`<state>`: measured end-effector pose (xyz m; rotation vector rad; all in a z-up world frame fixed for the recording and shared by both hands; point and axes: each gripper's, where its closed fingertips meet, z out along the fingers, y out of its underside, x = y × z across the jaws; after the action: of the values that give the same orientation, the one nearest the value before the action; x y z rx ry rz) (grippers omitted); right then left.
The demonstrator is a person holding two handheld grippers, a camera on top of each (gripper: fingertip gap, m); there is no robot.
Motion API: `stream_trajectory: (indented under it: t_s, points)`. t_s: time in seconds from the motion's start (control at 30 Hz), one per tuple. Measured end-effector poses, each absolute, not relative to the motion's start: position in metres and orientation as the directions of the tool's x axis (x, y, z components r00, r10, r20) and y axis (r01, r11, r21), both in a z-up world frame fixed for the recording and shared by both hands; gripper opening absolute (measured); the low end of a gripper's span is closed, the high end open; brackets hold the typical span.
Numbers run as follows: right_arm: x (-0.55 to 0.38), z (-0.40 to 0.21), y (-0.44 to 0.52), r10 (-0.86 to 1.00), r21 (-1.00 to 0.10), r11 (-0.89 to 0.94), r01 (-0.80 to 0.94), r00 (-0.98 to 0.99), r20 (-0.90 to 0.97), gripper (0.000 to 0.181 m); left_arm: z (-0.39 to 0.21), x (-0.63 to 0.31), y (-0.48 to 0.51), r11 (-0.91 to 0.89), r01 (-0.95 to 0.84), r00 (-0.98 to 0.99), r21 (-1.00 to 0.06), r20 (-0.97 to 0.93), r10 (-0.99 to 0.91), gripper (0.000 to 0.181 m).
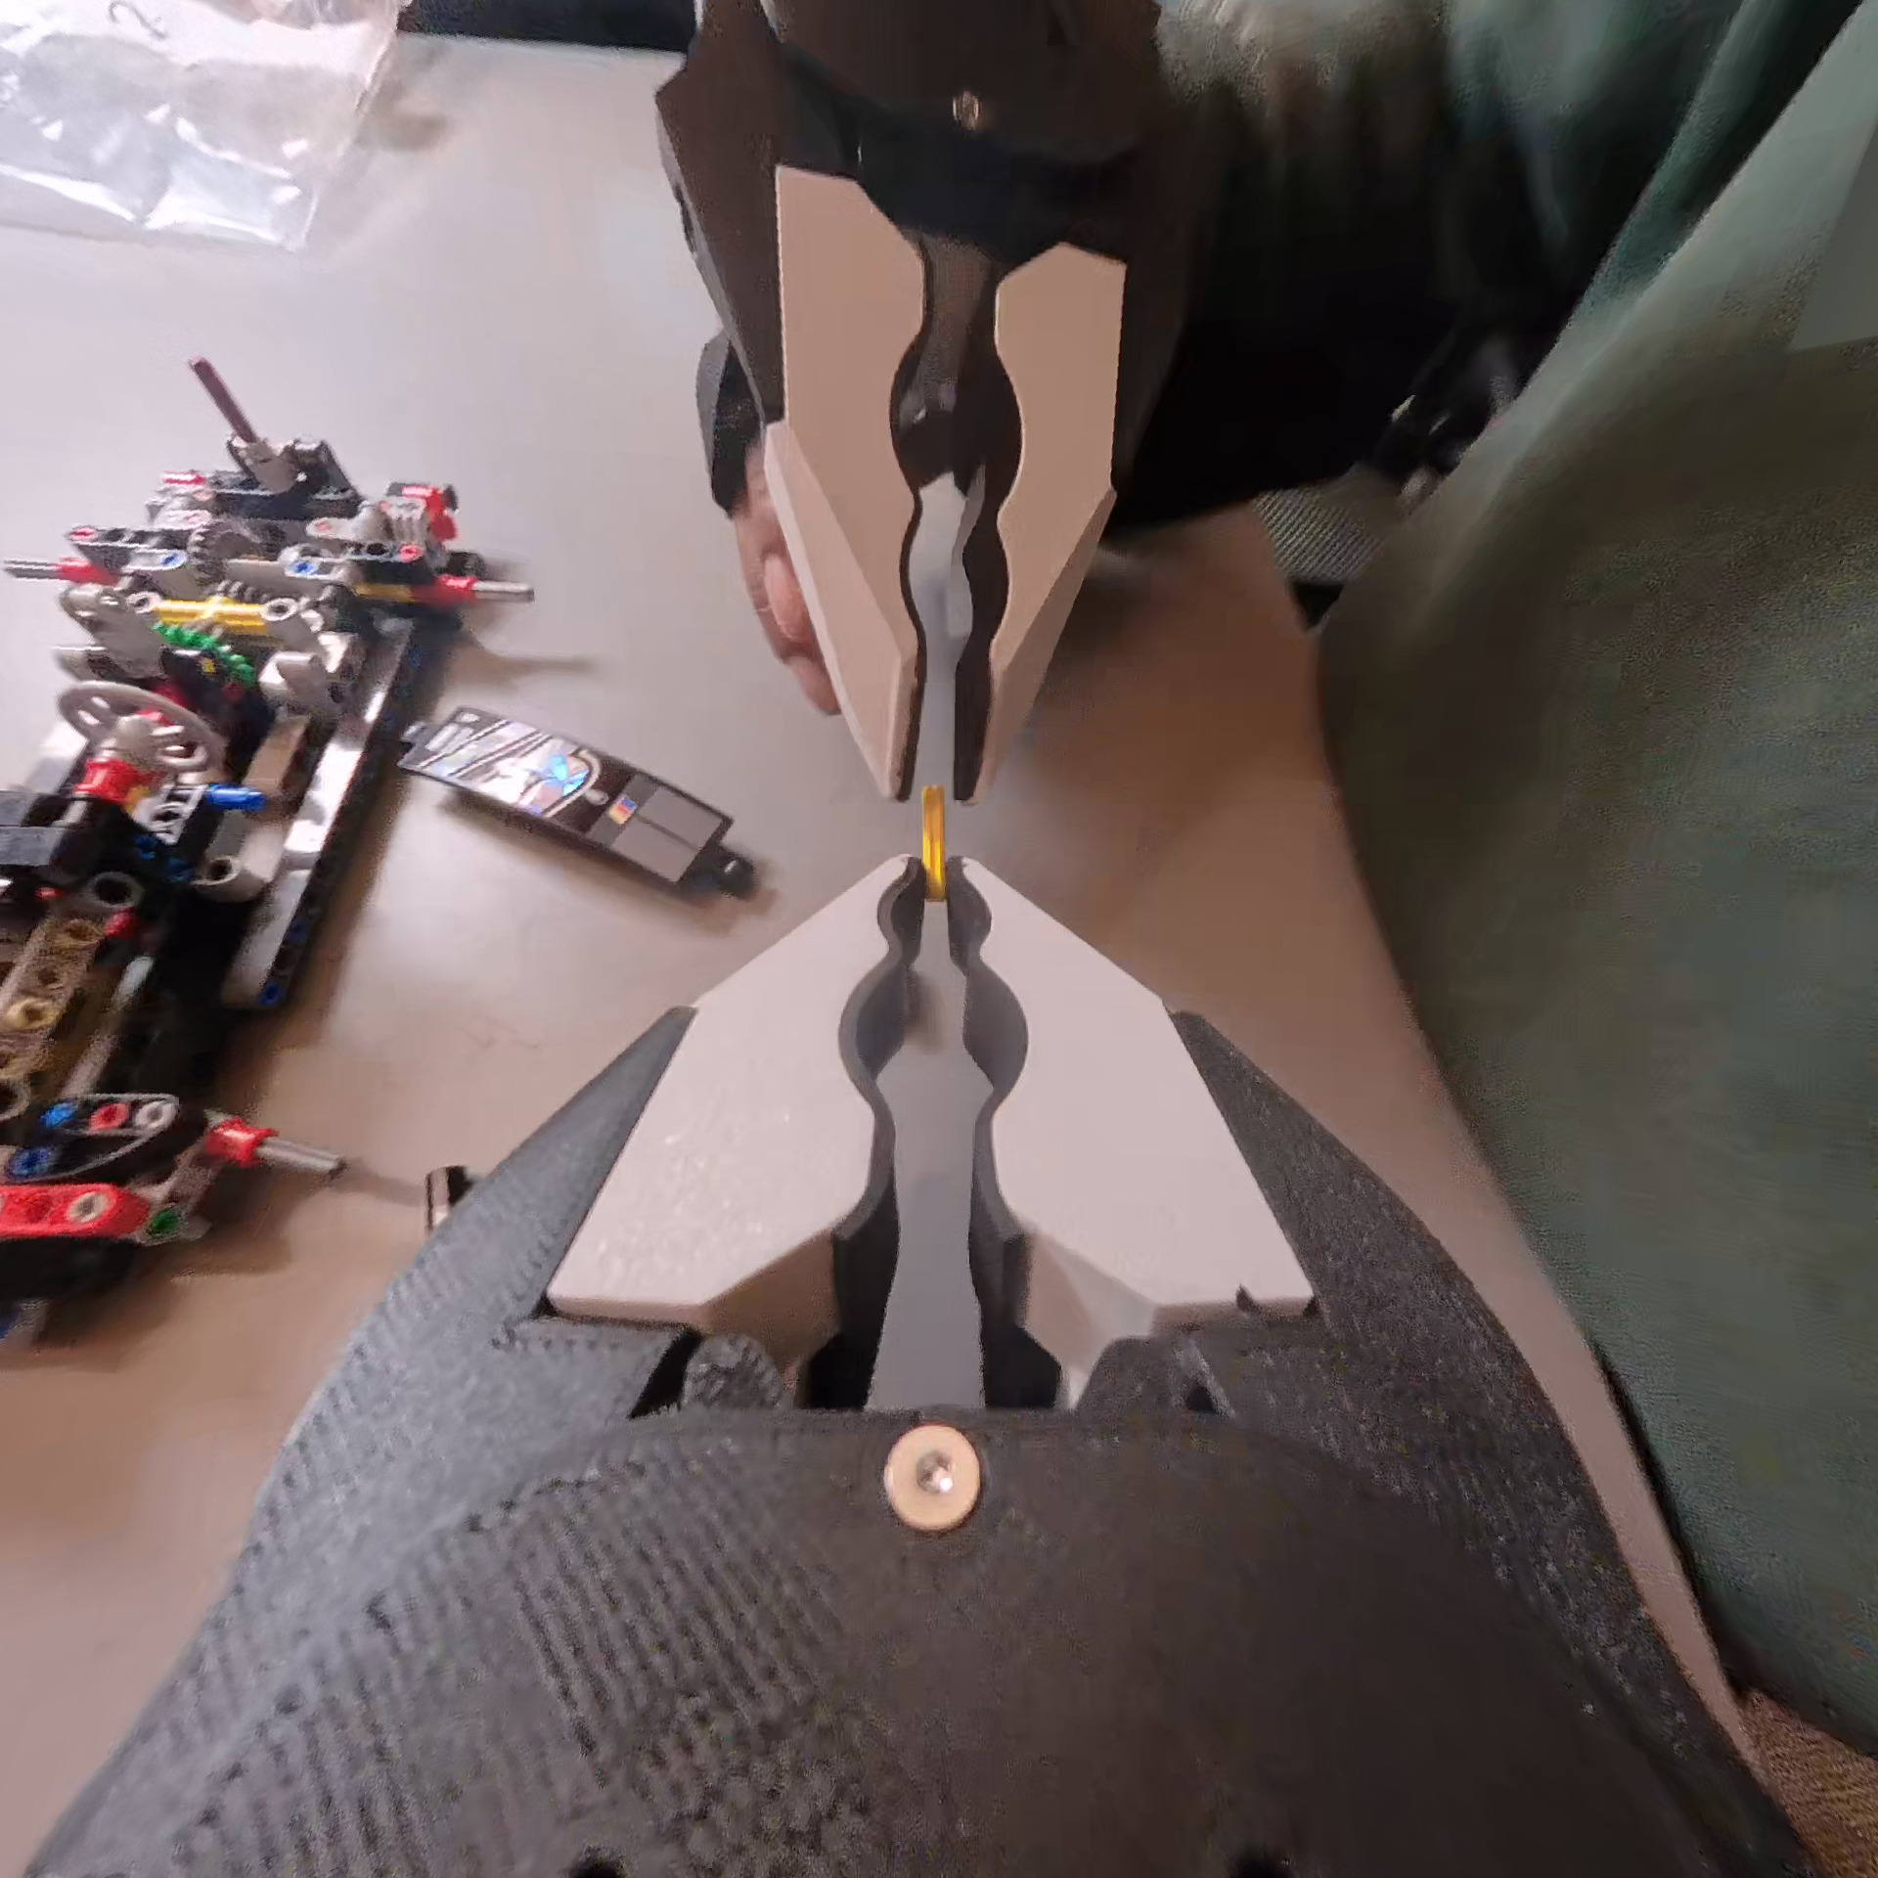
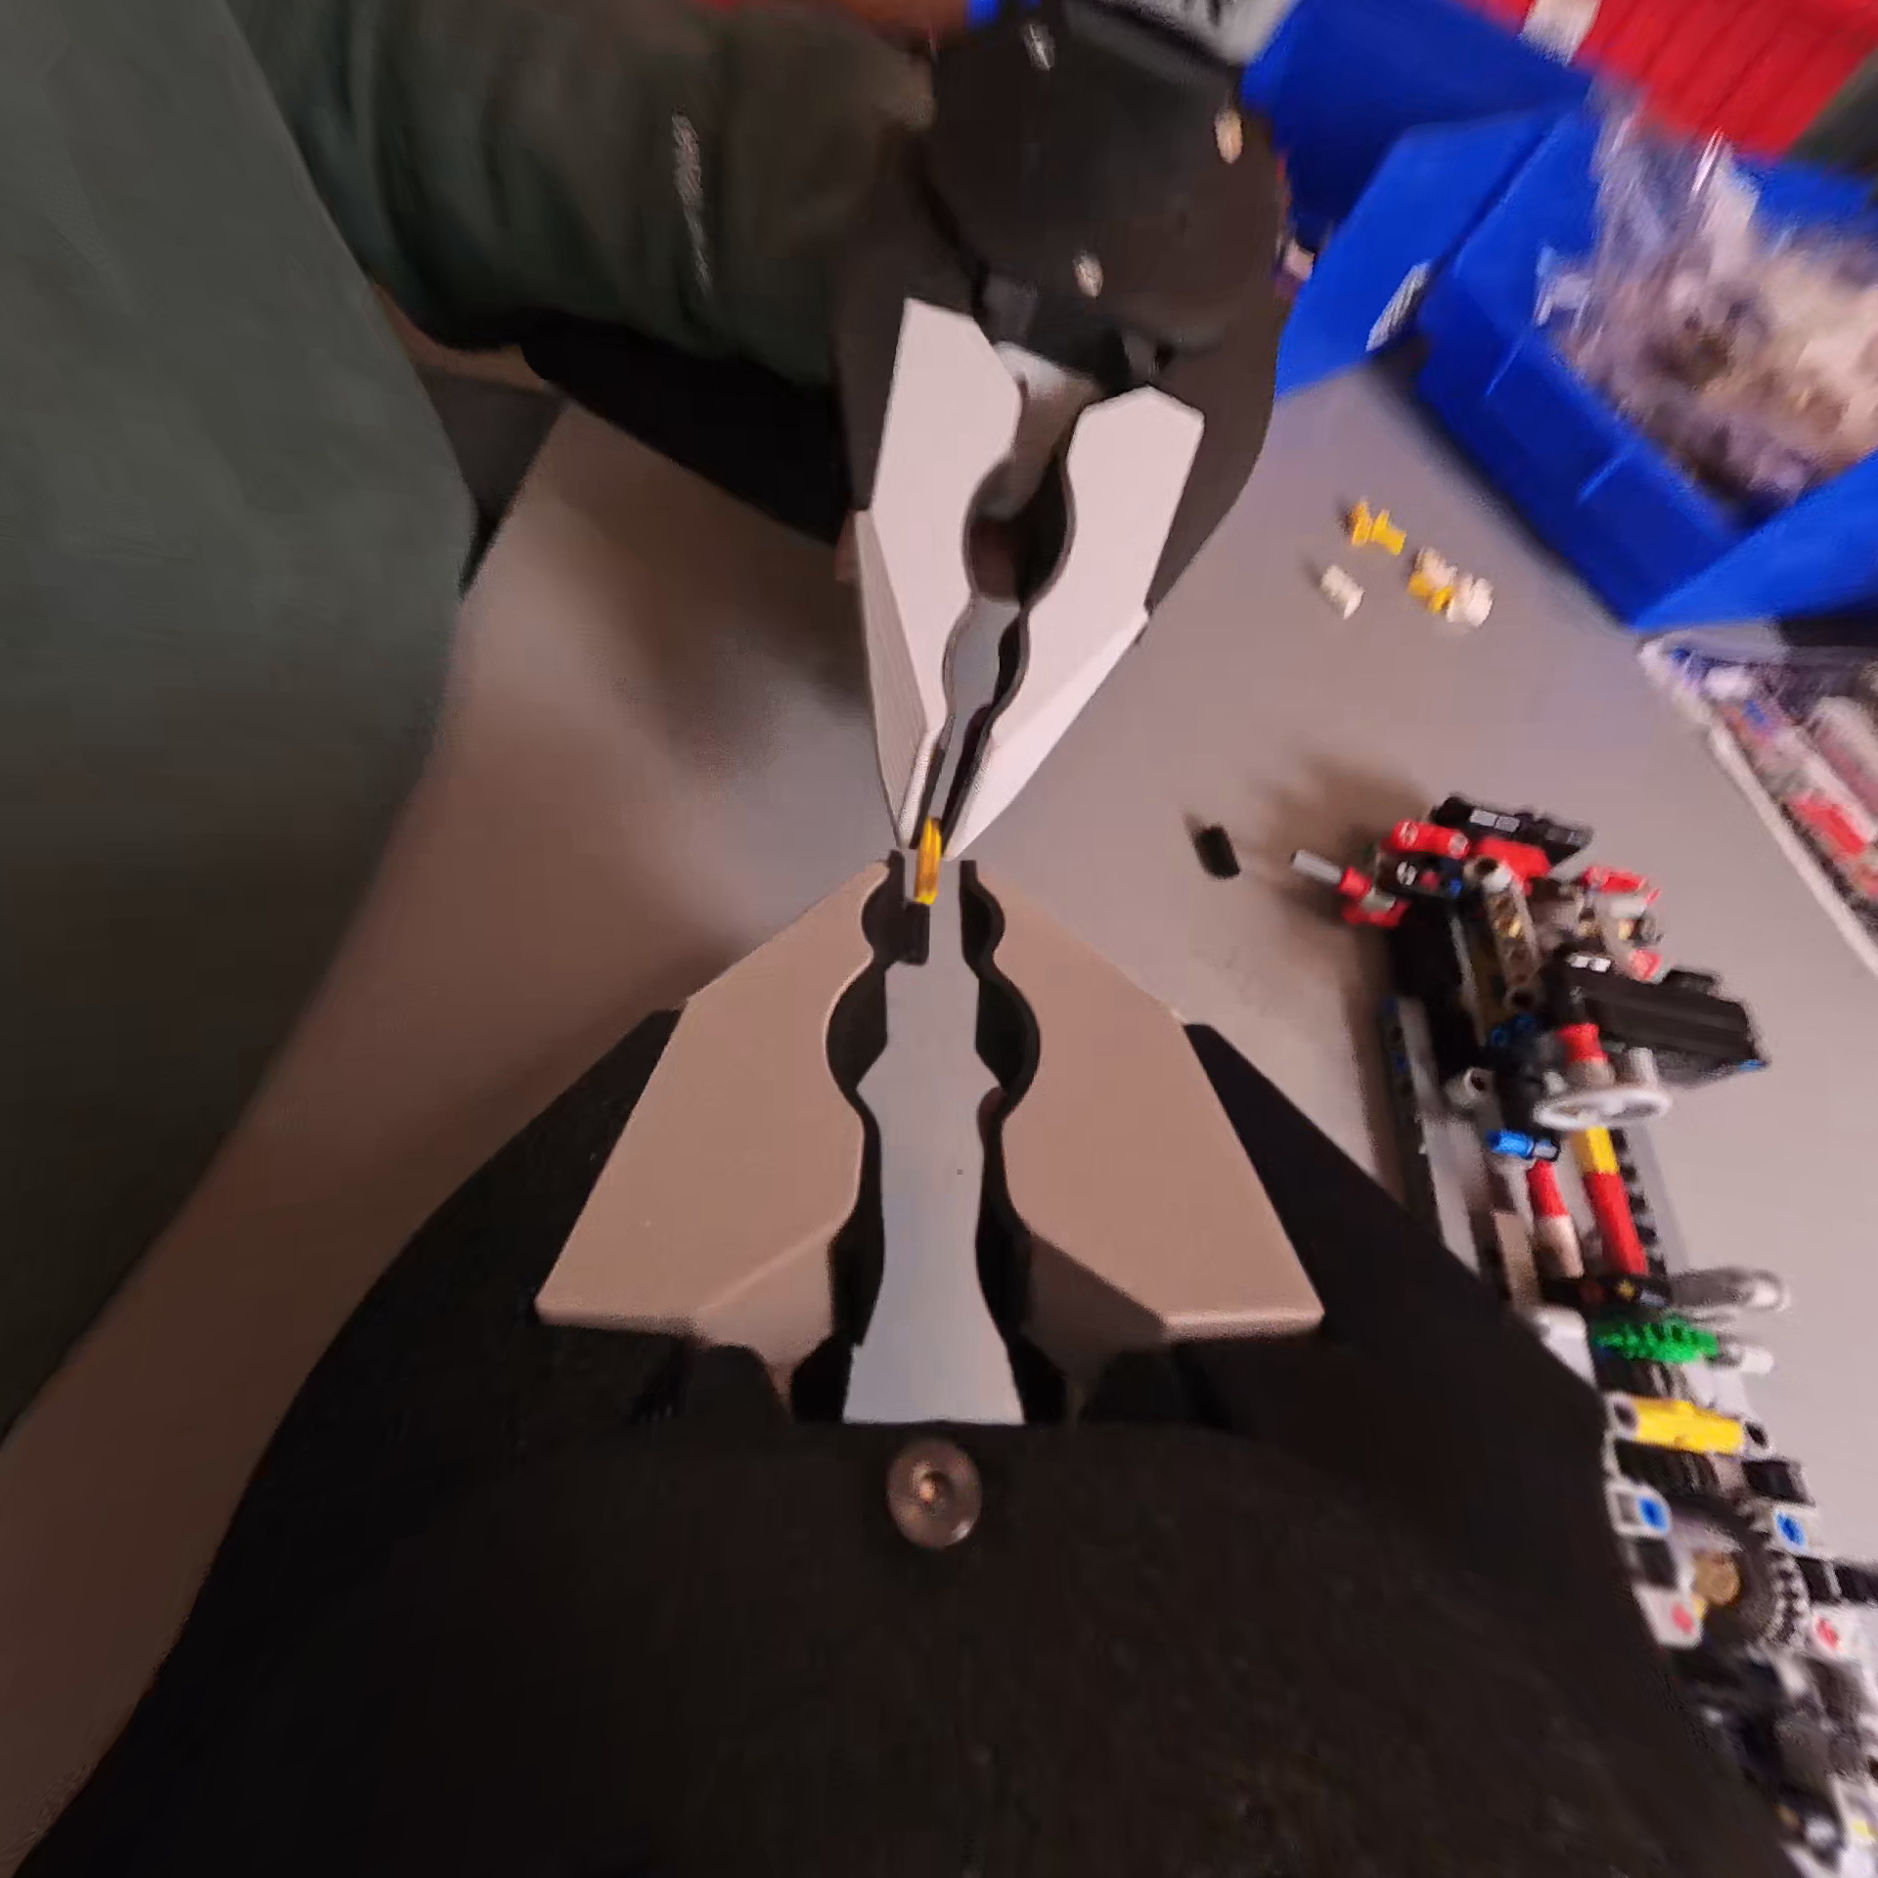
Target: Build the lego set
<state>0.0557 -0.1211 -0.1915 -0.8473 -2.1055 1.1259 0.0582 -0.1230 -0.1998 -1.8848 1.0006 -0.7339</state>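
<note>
Left gripper (image 1: 933, 882) clamped on small yellow plastic ring (image 1: 933, 841); ring edge-on, long axis toward 12 o'clock. Right gripper (image 1: 935, 795) tips meet it there, slightly apart, grip uncertain.

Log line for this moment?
left gripper: shut on yellow piece | right gripper: tips at piece, grip unclear | model: on table, untouched

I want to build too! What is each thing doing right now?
left gripper: shut on yellow ring
right gripper: narrowly parted, grip unclear
lego model: partly built, lying on table
blue bin: holds bagged parts
</note>
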Motion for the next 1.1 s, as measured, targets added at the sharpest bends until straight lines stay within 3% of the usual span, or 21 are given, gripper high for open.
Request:
stream_trajectory:
  t_s: [0.17, 0.6, 0.77, 0.93, 1.1]
  points:
    - [0.061, -0.177, -0.133, 0.699, -0.866, 0.489, 0.107, -0.641, 0.316, 0.015, -0.184, 0.059, -0.131, -0.362, -0.209, 0.416, -0.909, 0.252, -0.874, 0.002]
    - [0.056, -0.178, -0.131, 0.722, -0.862, 0.490, 0.129, -0.614, 0.319, 0.001, -0.182, 0.061, -0.129, -0.392, -0.159, 0.412, -0.906, 0.300, -0.860, 0.002]
    - [0.059, -0.173, -0.096, 0.797, -0.901, 0.374, 0.220, -0.574, 0.191, 0.001, -0.210, 0.044, -0.117, -0.309, -0.388, 0.547, -0.868, 0.053, -0.835, 0.020]
    - [0.059, -0.185, -0.072, 0.840, -0.902, 0.325, 0.285, -0.525, 0.137, 0.001, -0.243, 0.045, -0.121, -0.289, -0.609, 0.523, -0.738, -0.100, -0.847, 0.014]
    - [0.060, -0.193, -0.074, 0.832, -0.892, 0.332, 0.307, -0.541, 0.124, 0.001, -0.248, 0.049, -0.120, -0.291, -0.648, 0.522, -0.704, -0.133, -0.842, 0.006]
